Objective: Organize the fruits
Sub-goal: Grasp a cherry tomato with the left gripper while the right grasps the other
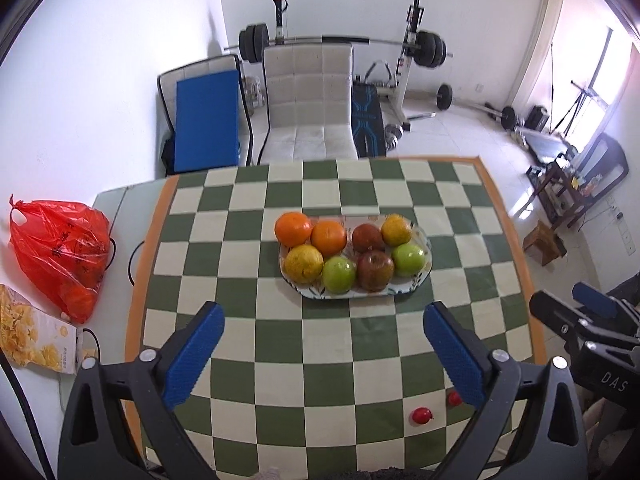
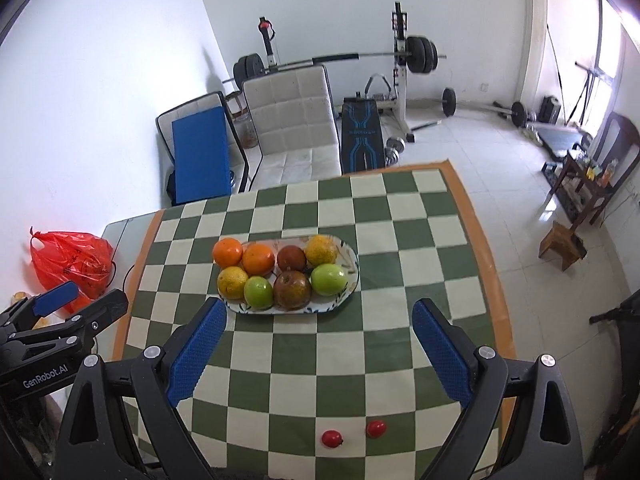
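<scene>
An oval plate (image 1: 427,243) (image 2: 353,258) sits mid-table on the green-and-white checked cloth and holds several fruits: oranges (image 1: 293,228) (image 2: 227,251), yellow citrus (image 1: 303,263), green apples (image 1: 339,275) (image 2: 329,278) and brownish-red apples (image 1: 375,271) (image 2: 292,289). Two small red fruits (image 1: 421,415) (image 2: 332,438) lie on the cloth near the front edge. My left gripper (image 1: 323,320) hangs open above the cloth, short of the plate, with nothing between its fingers. My right gripper (image 2: 319,320) is open too and holds nothing, just in front of the plate.
A red plastic bag (image 1: 60,252) (image 2: 74,264) and a cereal box (image 1: 32,330) lie on the table's bare left part. A white chair (image 1: 308,100) stands behind the table, with weight-lifting gear and a blue mat beyond. A small wooden stool (image 2: 562,244) is on the floor at right.
</scene>
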{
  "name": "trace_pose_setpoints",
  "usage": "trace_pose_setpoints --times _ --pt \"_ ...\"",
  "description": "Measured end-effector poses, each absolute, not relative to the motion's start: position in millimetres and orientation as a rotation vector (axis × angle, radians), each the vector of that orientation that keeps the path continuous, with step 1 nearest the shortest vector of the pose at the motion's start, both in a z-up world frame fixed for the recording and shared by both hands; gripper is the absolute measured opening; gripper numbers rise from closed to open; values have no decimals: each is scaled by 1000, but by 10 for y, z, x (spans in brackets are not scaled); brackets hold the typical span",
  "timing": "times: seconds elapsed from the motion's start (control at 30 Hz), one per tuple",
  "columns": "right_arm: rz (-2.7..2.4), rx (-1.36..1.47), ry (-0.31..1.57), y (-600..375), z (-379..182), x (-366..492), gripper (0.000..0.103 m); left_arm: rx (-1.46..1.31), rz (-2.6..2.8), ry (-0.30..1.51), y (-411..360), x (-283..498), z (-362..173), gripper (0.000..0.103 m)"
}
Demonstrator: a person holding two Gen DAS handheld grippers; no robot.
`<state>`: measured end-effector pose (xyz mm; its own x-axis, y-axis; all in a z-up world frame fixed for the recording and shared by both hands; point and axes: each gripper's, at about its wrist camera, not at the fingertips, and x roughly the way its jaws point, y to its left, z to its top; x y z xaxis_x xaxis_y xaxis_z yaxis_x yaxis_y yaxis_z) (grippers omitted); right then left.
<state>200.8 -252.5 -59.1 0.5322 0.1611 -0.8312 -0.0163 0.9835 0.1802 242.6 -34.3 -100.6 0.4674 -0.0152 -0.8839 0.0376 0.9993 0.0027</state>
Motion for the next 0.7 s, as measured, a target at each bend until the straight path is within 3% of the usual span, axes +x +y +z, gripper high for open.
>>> trace_pose_setpoints --times 0.27,0.37,0.47,0.53,0.6,0.7 --pt "82 238 1379 -2947 -2192 2011 94 187 -43 1403 -712 2584 -2149 103" --pt "63 301 1518 -3117 -2819 1890 75 225 -74 1542 -882 2546 -2602 103" --pt "55 347 1614 -3207 -3286 1771 65 249 -89 1642 -1002 2487 -2915 103" --pt "56 339 1649 -3214 -3476 1712 60 256 -99 1702 -1077 2435 -3109 103" --pt "71 338 1675 -3202 -3609 1666 43 242 -112 1747 -1130 2395 -3232 103" --pt "92 296 1665 -3166 -3644 1629 31 183 -149 1805 -1210 2322 -3363 102"
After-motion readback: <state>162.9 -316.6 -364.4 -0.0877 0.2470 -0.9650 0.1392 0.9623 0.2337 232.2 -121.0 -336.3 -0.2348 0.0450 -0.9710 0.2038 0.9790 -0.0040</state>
